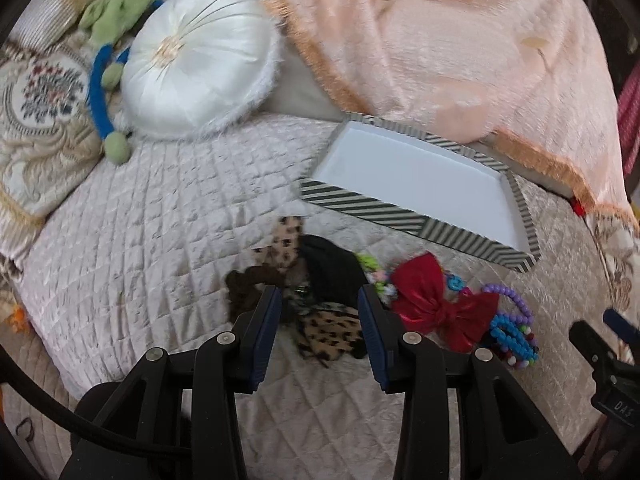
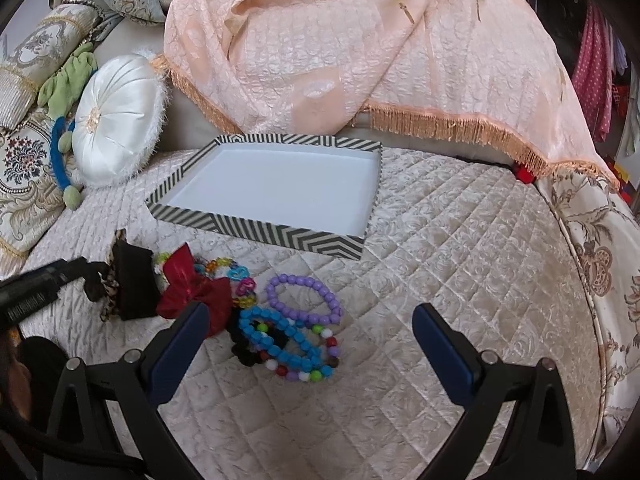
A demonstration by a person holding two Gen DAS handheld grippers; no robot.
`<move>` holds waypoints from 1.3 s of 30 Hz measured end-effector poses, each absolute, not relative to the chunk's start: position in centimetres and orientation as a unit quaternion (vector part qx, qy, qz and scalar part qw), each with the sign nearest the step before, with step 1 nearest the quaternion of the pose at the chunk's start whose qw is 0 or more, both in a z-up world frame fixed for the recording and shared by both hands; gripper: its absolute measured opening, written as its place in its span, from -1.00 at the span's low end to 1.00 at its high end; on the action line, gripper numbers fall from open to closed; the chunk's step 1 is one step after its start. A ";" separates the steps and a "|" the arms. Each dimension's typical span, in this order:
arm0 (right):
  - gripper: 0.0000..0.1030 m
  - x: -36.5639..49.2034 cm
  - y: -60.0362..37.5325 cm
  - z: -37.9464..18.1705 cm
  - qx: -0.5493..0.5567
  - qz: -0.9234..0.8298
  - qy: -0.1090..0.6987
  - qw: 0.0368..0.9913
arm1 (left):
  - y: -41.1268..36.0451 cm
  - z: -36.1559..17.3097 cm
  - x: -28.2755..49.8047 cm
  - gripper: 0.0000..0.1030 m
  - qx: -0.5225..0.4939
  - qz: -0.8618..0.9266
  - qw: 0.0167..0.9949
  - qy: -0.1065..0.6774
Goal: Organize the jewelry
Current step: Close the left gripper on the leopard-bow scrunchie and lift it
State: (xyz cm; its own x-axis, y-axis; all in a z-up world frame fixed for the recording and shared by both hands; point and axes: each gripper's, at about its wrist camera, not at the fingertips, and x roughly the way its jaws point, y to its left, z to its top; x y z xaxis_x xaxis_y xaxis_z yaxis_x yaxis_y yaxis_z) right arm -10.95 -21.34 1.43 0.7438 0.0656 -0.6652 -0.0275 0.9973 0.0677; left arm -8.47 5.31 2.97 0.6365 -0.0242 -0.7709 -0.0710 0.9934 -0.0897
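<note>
A pile of hair accessories and bead bracelets lies on the quilted bed. In the left wrist view my left gripper (image 1: 320, 296) is open, its fingers either side of a leopard-print scrunchie (image 1: 330, 330) and a black cloth piece (image 1: 332, 272). A red bow (image 1: 436, 300) and blue bead bracelet (image 1: 514, 338) lie to its right. In the right wrist view my right gripper (image 2: 312, 320) is open and empty just above the blue bracelet (image 2: 280, 336), purple bracelet (image 2: 304, 296) and red bow (image 2: 196, 288). The empty striped tray (image 2: 256, 230) sits behind the pile.
A peach fringed blanket (image 2: 360, 48) is draped behind the tray. A round white cushion (image 1: 196, 60) and a green and blue soft toy (image 1: 108, 40) lie at the left. Patterned pillows (image 1: 36, 120) sit at the far left. The bed's edge (image 2: 592, 280) curves at the right.
</note>
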 end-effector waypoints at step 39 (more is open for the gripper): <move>0.28 -4.6 -9.8 -3.9 -0.140 0.273 0.406 0.861 | 12.7 -4.3 -2.6 -0.32 -0.189 -0.028 0.827 0.528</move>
State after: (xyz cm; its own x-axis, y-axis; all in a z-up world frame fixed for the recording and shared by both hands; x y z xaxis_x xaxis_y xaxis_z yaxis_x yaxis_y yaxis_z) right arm -4.60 -9.77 -3.86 0.5202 0.3566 -0.7760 -0.5840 0.8115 -0.0186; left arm -2.61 12.72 -4.33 0.4399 -0.2460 -0.8637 -0.1545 0.9267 -0.3426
